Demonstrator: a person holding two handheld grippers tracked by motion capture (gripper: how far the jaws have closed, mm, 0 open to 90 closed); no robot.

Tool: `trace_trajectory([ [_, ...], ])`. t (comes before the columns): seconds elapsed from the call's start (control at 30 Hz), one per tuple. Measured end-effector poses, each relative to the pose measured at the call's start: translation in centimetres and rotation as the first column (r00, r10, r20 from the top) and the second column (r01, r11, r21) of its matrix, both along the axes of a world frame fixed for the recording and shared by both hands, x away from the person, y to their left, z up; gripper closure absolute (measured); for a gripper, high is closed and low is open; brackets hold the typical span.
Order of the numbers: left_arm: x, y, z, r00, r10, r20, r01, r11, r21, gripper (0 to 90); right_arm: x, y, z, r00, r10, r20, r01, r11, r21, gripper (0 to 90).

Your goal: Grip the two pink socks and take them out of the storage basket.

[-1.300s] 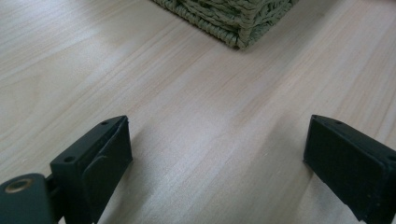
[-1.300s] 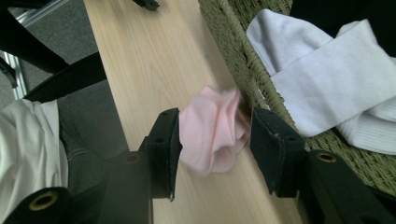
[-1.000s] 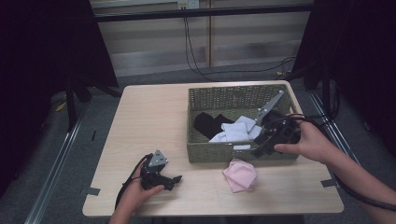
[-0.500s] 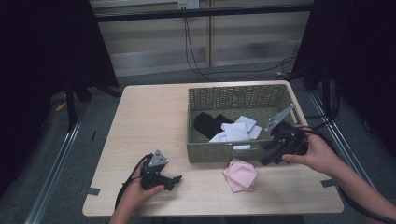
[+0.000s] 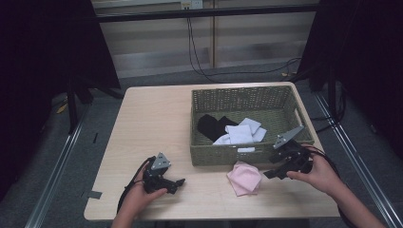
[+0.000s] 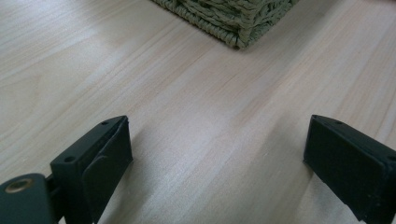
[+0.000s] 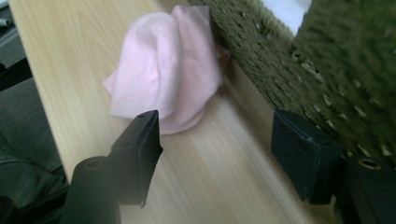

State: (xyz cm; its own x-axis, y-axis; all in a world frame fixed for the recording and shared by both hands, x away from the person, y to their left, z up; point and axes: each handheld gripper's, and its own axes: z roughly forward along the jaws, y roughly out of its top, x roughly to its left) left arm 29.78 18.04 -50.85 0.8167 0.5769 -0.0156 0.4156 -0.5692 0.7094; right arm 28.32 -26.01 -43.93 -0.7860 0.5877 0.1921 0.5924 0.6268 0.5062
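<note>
Right tongs [image 5: 275, 172] low beside pink cloth [image 5: 244, 176], jaws apart, nothing held

Risk: my far jaw sits close to basket [image 5: 223, 156] wall & may snag wicker. Cloth lies crumpled on table [image 5: 142, 123], touching basket front; no clear long axis. Left tongs [image 5: 177, 182] apart, idle, empty

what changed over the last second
The right gripper came back out of the basket toward the person and dropped to the table beside the pink cloth, jaws open and empty. The left gripper, cloths and basket stayed put.
</note>
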Motion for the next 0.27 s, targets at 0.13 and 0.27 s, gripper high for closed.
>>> trace_trajectory([
  [0.13,0.0,0.0,0.0,1.0000,0.000,0.000,0.000,1.0000,0.000,7.2,-0.3,-0.3,-1.5,0.9995,-0.032,-0.002,0.032,0.9987,0.039,33.0],
  [0.27,0.0,0.0,0.0,1.0000,0.000,0.000,0.000,1.0000,0.000,7.1,-0.7,-0.1,-2.3,0.9991,-0.038,0.016,0.037,0.9966,0.073,33.0],
])
